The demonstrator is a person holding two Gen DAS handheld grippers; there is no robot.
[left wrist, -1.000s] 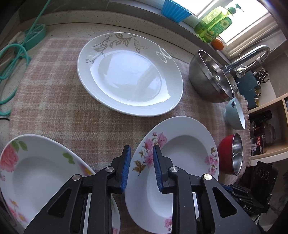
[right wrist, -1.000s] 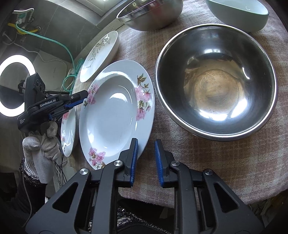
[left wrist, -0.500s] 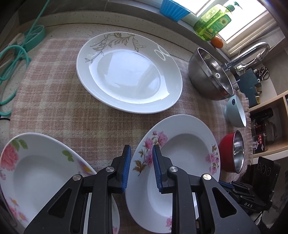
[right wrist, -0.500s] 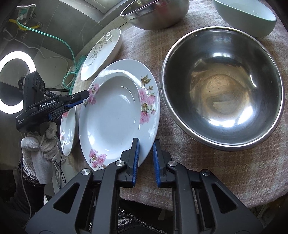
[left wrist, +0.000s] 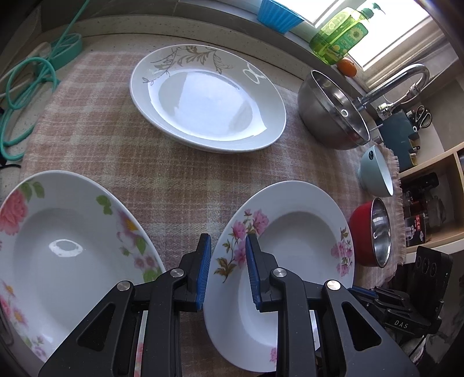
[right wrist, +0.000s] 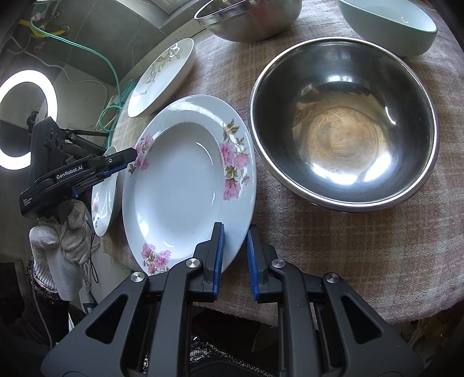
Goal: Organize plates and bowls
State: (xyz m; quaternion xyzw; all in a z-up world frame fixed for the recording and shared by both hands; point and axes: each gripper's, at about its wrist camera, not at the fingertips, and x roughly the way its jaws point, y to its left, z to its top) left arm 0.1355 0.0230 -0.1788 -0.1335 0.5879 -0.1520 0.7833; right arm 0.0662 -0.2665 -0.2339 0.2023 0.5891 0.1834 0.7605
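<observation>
A pink-flowered deep plate (left wrist: 293, 261) (right wrist: 185, 185) is tilted up off the plaid cloth. My left gripper (left wrist: 227, 266) has its jaws on either side of the plate's rim, a gap still showing. My right gripper (right wrist: 234, 255) is shut on the opposite rim. A second flowered plate (left wrist: 61, 246) lies to the left, and a leaf-patterned plate (left wrist: 206, 98) lies further back. A steel-lined red bowl (left wrist: 374, 232) (right wrist: 342, 121), a pale blue bowl (left wrist: 374, 171) (right wrist: 385, 23) and a steel bowl (left wrist: 330, 116) (right wrist: 246, 17) stand on the right.
The plaid cloth (left wrist: 116, 139) covers the counter. A green hose (left wrist: 20, 95) lies at the far left. A blue cup (left wrist: 278, 14), a soap bottle (left wrist: 339, 37) and a tap (left wrist: 397, 81) stand by the window. Shelves (left wrist: 429, 185) are at right.
The right gripper has closed on the pink plate's rim and the plate has tilted up. The left gripper has barely moved.
</observation>
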